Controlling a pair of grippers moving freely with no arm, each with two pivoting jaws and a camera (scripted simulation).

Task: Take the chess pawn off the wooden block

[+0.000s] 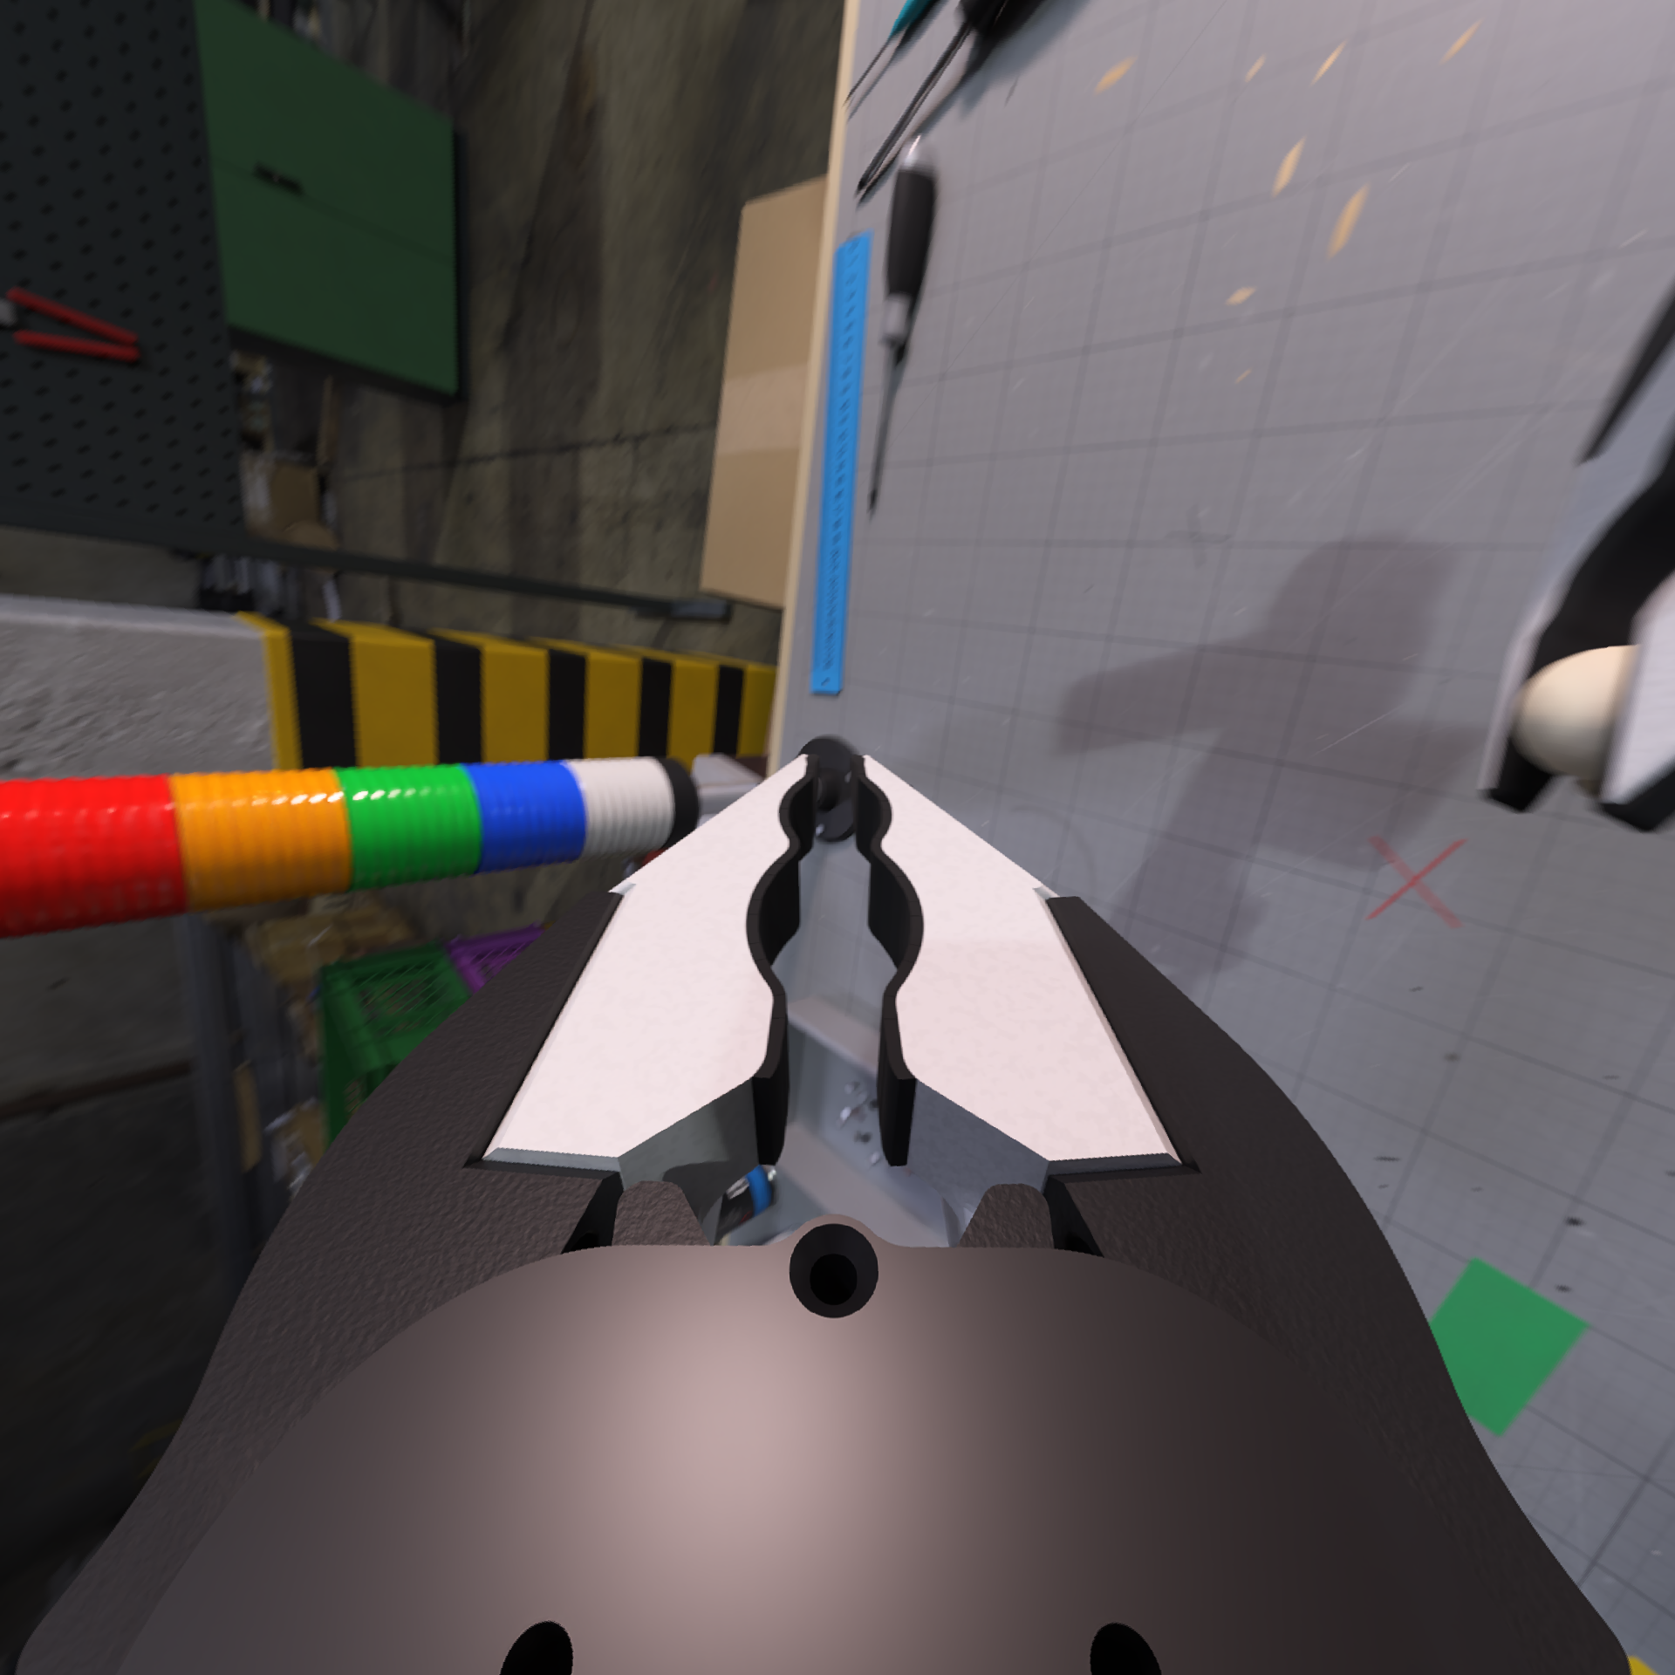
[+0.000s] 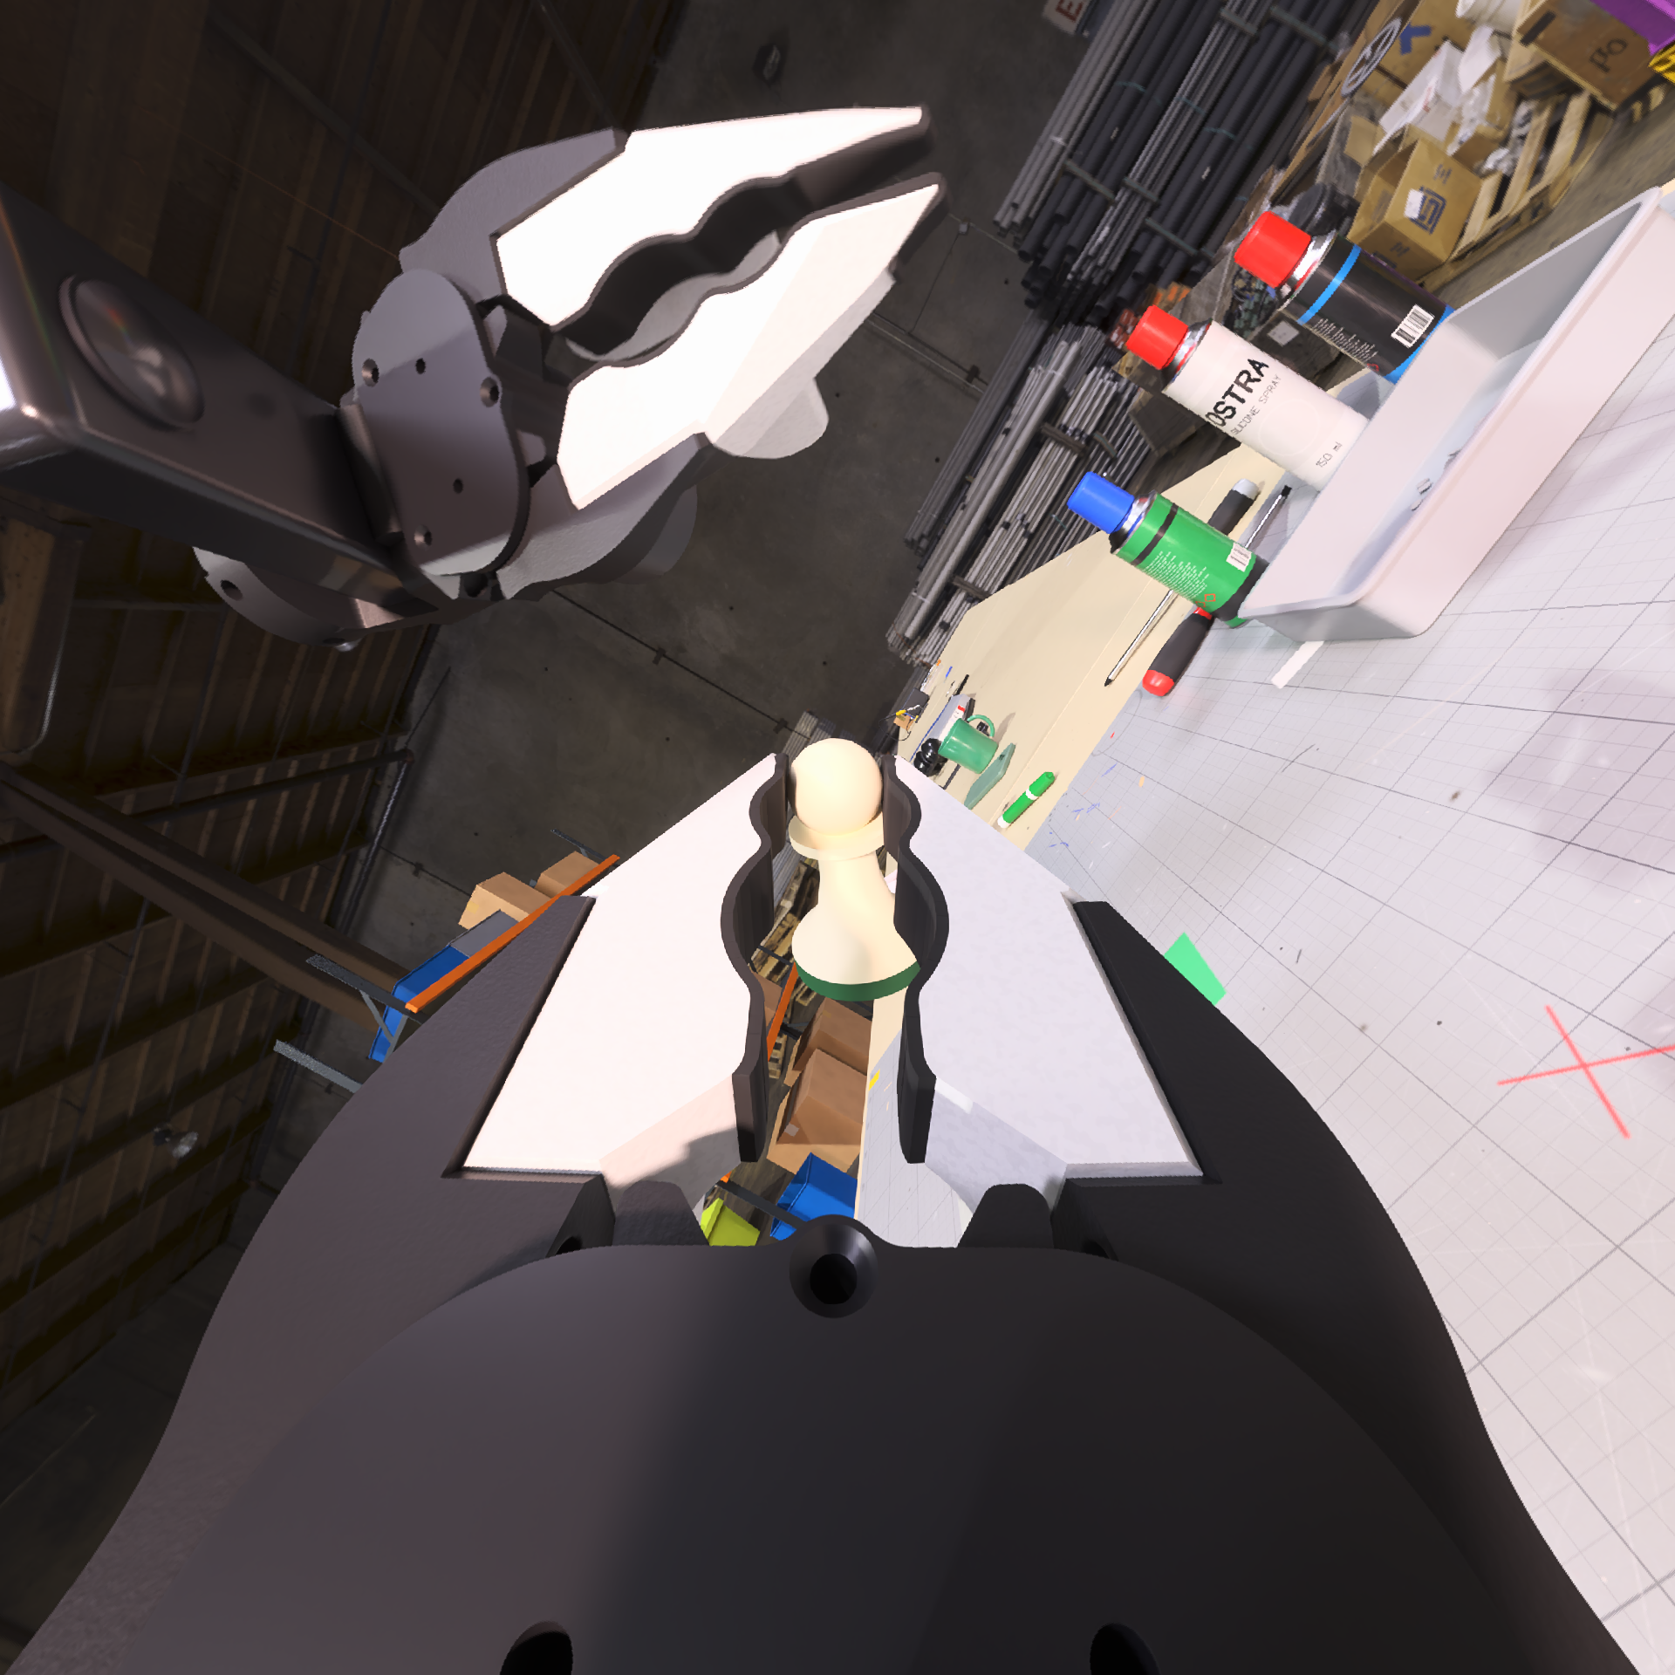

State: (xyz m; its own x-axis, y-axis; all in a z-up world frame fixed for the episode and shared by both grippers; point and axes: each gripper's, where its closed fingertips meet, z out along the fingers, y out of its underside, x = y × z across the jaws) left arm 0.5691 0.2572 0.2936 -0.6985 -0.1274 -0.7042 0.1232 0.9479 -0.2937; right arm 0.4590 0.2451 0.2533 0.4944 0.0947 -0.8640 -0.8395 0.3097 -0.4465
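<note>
My right gripper is shut on the cream chess pawn with a green felt base. It holds the pawn by the neck and body, in the air beside the grey grid mat. The pawn's round head also shows in the left wrist view, between the right gripper's fingers at the right edge. My left gripper has its fingers closed together and holds nothing. It hangs in the air at the upper left of the right wrist view. No wooden block is in view.
A rainbow-striped rod reaches in from the left near my left fingertips. On the mat are a blue ruler, a black screwdriver, a red X and a green patch. A white tray and spray cans stand at the far edge.
</note>
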